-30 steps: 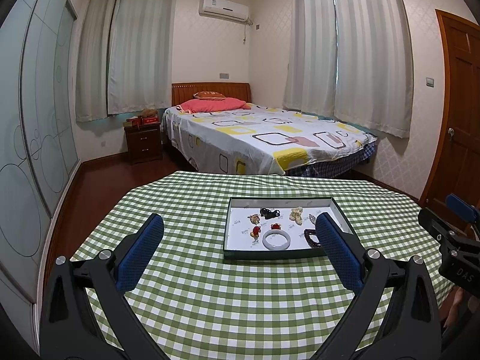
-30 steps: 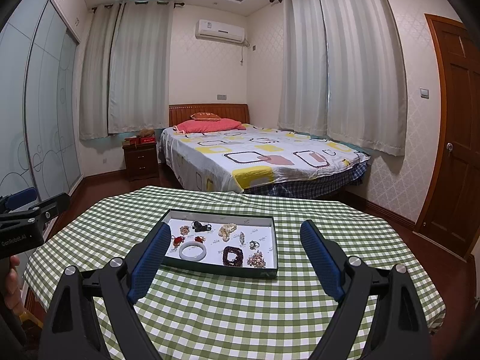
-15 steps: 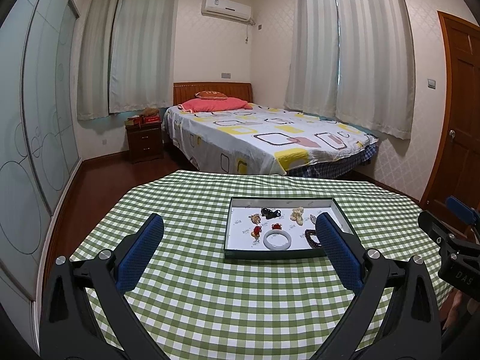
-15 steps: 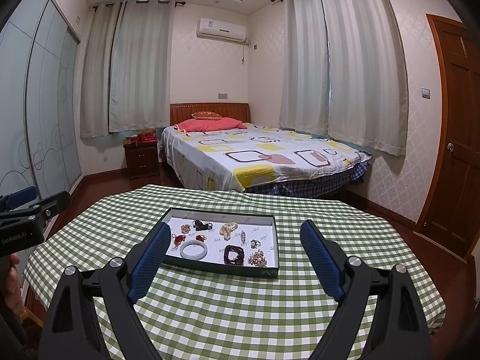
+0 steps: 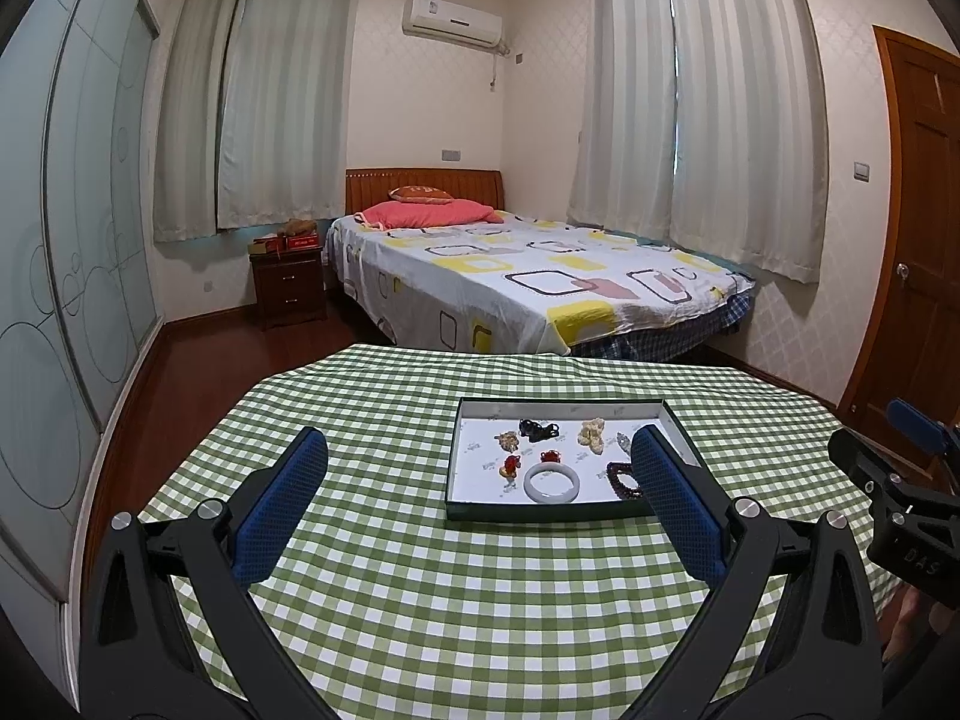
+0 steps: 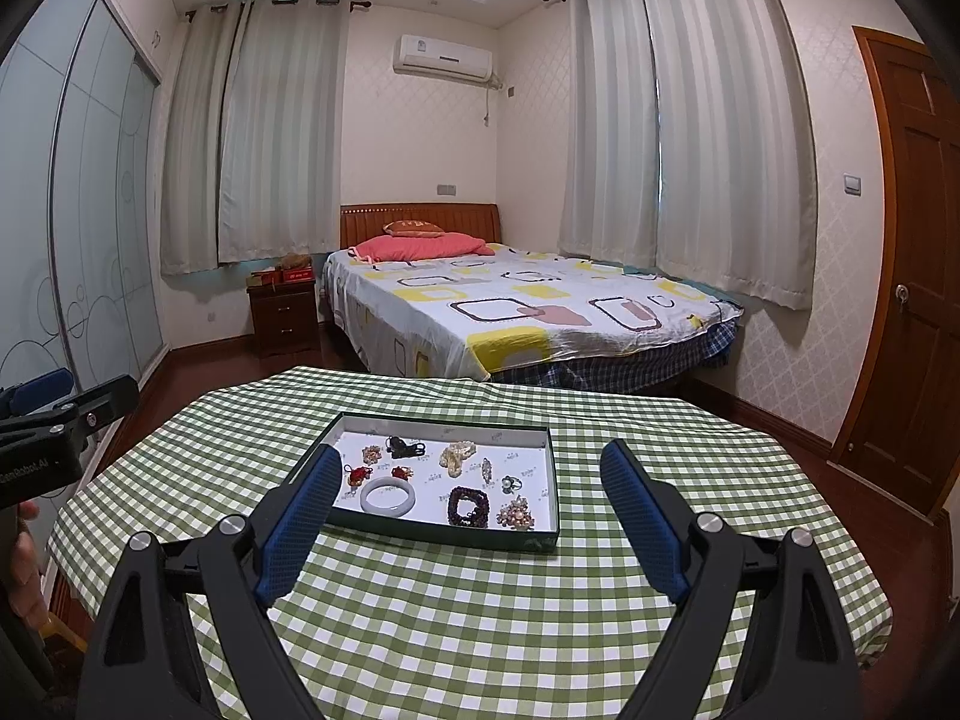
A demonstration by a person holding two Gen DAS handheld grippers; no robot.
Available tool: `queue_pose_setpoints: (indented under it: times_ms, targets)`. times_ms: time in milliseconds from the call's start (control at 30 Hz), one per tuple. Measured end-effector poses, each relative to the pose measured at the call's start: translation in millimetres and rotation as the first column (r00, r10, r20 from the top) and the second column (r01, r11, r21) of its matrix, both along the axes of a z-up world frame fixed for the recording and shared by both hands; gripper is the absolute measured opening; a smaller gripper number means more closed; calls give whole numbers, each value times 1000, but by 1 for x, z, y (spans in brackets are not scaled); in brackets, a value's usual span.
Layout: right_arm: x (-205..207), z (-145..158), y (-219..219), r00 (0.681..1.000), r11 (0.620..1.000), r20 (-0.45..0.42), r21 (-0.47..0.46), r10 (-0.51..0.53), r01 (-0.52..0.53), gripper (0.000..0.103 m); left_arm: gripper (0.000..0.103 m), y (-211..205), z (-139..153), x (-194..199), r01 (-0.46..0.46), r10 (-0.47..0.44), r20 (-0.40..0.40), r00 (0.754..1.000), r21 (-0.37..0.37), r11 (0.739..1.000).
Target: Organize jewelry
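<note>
A shallow dark-green tray [image 5: 540, 510] [image 6: 444, 529] with a white floor sits on the green checked table. It holds several jewelry pieces: a pale jade bangle [image 5: 552, 483] [image 6: 387, 497], a dark red bead bracelet [image 6: 469, 504], a pearl cluster [image 6: 515, 514], a ring [image 6: 510, 483], red charms [image 5: 511, 466], a black piece [image 5: 538, 430] and a cream piece [image 6: 457, 456]. My left gripper [image 5: 477, 480] is open and empty, short of the tray. My right gripper [image 6: 468, 495] is open and empty, its fingers framing the tray from the near side.
The green checked table [image 5: 420, 600] [image 6: 480, 630] fills the foreground. Behind it stand a bed [image 5: 522, 282], a wooden nightstand [image 5: 288, 288], a glass wardrobe [image 5: 72, 240] at left and a wooden door [image 5: 918, 240] at right. The other gripper shows at each view's edge [image 5: 900, 480] [image 6: 54, 420].
Both cameras have tilted slightly, so the room sits a little lower in view. The tray and jewelry have not moved. Both grippers stay open.
</note>
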State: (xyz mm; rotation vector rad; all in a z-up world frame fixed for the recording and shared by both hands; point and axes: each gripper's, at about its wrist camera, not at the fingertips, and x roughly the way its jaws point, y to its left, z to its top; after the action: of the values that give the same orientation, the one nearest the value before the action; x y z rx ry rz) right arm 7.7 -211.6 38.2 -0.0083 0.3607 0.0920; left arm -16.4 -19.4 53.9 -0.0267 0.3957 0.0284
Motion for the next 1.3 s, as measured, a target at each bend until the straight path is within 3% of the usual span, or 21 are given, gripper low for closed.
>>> queue_pose_setpoints:
  times_ms: [700, 1100, 1300]
  targets:
    - [3, -6, -1, 1000, 1000, -28, 3, 4, -4, 85, 98, -5, -8, 2, -6, 4, 29, 1000, 43, 999]
    - [9, -12, -4, 999, 1000, -52, 15, 0, 1, 85, 98, 3, -24, 20, -6, 7, -47, 999, 21, 1000]
    - [22, -27, -13, 996, 999, -83, 37, -12, 15, 85, 98, 12, -47, 41, -32, 35, -114, 993, 23, 999]
